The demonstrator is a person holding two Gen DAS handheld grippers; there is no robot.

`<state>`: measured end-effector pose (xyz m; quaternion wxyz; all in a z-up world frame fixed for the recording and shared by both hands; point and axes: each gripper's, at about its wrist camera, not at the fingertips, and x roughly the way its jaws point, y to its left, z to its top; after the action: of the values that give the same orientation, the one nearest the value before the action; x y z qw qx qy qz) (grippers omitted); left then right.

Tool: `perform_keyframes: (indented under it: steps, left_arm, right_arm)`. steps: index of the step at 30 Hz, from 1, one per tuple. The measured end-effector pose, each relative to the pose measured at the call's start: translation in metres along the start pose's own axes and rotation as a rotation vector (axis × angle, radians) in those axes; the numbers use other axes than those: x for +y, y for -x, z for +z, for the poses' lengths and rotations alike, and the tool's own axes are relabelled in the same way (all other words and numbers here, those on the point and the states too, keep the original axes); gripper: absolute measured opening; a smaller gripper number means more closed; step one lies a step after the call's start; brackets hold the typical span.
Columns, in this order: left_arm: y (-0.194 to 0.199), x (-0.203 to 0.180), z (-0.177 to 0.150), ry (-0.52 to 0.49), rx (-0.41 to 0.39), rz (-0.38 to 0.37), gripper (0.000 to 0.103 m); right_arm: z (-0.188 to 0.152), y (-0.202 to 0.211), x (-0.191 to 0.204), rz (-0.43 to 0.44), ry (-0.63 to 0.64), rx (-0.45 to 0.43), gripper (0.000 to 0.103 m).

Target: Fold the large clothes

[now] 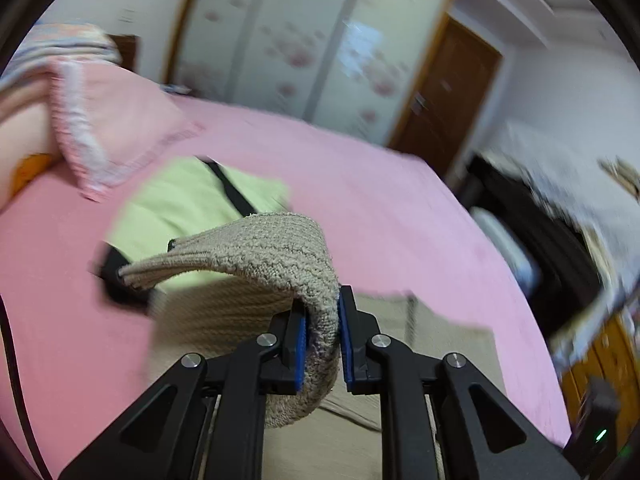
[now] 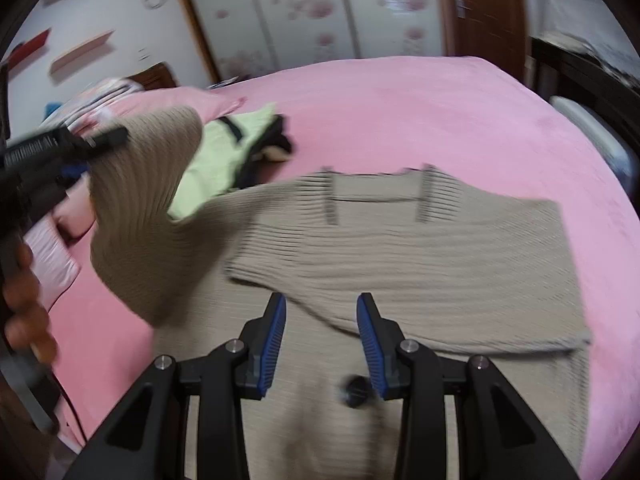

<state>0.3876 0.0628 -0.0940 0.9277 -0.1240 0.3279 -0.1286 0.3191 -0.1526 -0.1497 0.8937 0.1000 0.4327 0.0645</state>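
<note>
A beige ribbed knit sweater (image 2: 420,248) lies spread on the pink bed (image 2: 400,112). My left gripper (image 1: 322,312) is shut on the sweater's sleeve (image 1: 280,256) and holds it lifted above the bed. In the right wrist view the left gripper (image 2: 80,142) shows at the far left with the raised sleeve (image 2: 148,216) draped from it. My right gripper (image 2: 322,308) is open and empty, just above the sweater's lower part, near a dark button (image 2: 356,392).
A light green garment with black straps (image 2: 228,148) lies on the bed behind the sweater, also in the left wrist view (image 1: 188,204). Pink pillows (image 1: 116,128) sit at the left. A wardrobe (image 2: 312,12), a brown door (image 1: 444,96) and dark furniture (image 1: 532,220) stand beyond the bed.
</note>
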Motion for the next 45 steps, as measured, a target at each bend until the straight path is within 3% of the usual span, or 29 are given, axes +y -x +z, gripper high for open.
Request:
perform_keyframes:
  steps: [4,7,8,9,12,15,18,20,22,26,30,37,45]
  left_arm:
    - [-0.061,-0.047,-0.056,-0.083,0.201,-0.061,0.019]
    - [-0.083,-0.063,-0.092,-0.113,0.301,-0.065,0.032]
    - [-0.087,-0.065,-0.100,-0.122,0.317,-0.065,0.042]
    - [-0.082,-0.063,-0.107,-0.127,0.317,-0.070,0.054]
    - [-0.069,-0.060,-0.109,-0.122,0.303,-0.094,0.069]
    - [-0.046,-0.046,-0.100,-0.100,0.285,-0.121,0.069]
    - [-0.012,-0.022,-0.083,-0.059,0.219,-0.121,0.070]
    - [0.013,0.003,-0.071,-0.012,0.156,-0.086,0.075]
    - [0.035,0.034,-0.066,0.050,0.100,0.004,0.087]
    - [0.058,0.084,-0.075,0.144,0.057,0.150,0.088]
    - [0.039,0.114,-0.100,0.194,0.146,0.252,0.088]
    - [0.018,0.124,-0.133,0.238,0.228,0.259,0.088]
    - [-0.007,0.137,-0.142,0.291,0.271,0.268,0.088]
  right_arm:
    - [-0.009,0.007,-0.049,-0.053,-0.063,0.008,0.037]
    - [-0.016,0.010,-0.076,-0.085,-0.100,0.020,0.037]
    - [-0.018,0.010,-0.081,-0.090,-0.108,0.022,0.037]
    - [-0.019,0.011,-0.086,-0.093,-0.115,0.024,0.037]
    - [-0.021,0.012,-0.093,-0.093,-0.126,0.023,0.037]
    - [-0.020,0.012,-0.087,-0.078,-0.120,0.016,0.037]
    - [-0.014,0.012,-0.074,-0.057,-0.092,0.000,0.037]
    - [-0.010,0.013,-0.060,-0.043,-0.057,-0.013,0.037]
    - [-0.004,0.014,-0.045,-0.030,-0.010,-0.022,0.037]
    - [0.005,0.009,-0.001,-0.022,0.142,-0.037,0.037]
    - [0.008,-0.004,0.044,-0.034,0.307,-0.047,0.037]
    - [0.007,-0.061,0.093,-0.121,0.498,0.035,0.037]
    - [0.008,-0.118,0.107,-0.259,0.620,0.127,0.037]
